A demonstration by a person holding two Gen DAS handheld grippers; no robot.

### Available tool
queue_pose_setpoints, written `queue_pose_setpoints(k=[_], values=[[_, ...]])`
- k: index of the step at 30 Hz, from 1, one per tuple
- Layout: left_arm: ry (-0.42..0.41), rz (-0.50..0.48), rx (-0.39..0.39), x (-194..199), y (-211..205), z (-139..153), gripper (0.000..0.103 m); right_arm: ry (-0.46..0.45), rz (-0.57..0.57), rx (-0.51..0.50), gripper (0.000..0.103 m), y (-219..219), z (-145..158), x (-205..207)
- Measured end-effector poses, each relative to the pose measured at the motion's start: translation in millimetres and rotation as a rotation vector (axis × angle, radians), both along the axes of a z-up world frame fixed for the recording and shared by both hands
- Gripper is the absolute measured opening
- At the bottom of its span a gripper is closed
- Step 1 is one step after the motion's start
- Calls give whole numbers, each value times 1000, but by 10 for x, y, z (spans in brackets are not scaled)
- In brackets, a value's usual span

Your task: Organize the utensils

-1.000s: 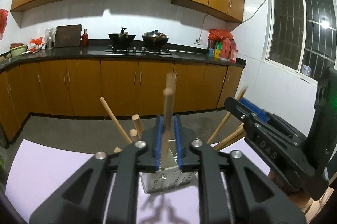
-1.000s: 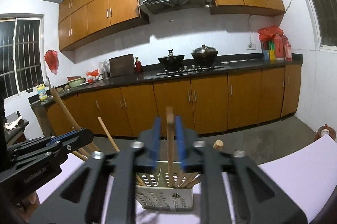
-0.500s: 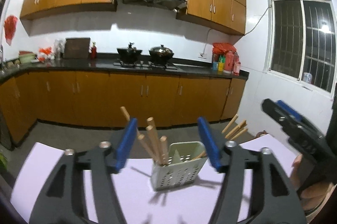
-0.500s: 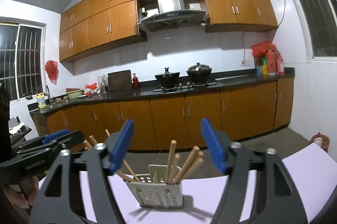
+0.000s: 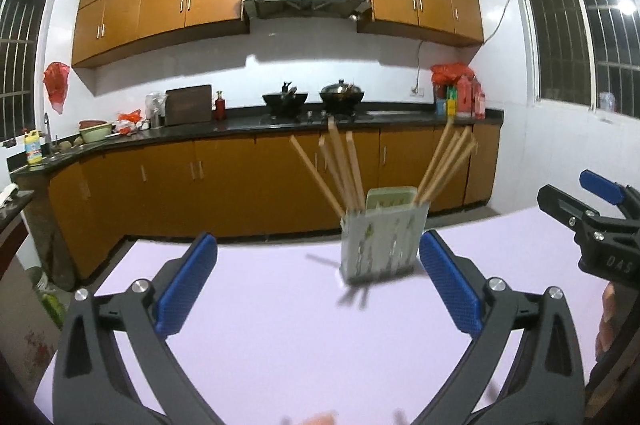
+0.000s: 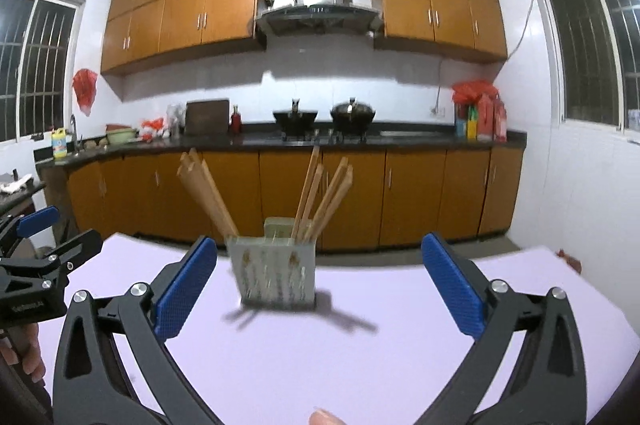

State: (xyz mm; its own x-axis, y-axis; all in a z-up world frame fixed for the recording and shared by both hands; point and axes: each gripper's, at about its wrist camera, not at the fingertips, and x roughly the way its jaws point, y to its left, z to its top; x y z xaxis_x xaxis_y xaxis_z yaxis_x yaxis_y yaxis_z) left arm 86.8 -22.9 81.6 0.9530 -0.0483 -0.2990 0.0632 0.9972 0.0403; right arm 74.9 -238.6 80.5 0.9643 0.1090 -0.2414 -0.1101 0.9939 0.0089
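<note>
Now both hand-held grippers' (image 5: 318, 285) (image 6: 319, 287) jaws are opening, empty, before a perforated rectangular holder (image 6: 276, 275) of wooden sticks (image 6: 320, 195).

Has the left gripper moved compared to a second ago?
Yes. The left gripper has backed away from the utensil holder, jaws opening with nothing between them.

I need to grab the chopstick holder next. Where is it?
The chopstick holder stands on the lilac table, centre-left in the right wrist view, ahead of the right gripper.
</note>
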Motion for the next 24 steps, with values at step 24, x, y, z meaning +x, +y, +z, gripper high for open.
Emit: queue_pose_setpoints(k=[24], values=[[163,35,-33,-350,5,-856,99,197,-24,-1,101,-59,-868,-444]])
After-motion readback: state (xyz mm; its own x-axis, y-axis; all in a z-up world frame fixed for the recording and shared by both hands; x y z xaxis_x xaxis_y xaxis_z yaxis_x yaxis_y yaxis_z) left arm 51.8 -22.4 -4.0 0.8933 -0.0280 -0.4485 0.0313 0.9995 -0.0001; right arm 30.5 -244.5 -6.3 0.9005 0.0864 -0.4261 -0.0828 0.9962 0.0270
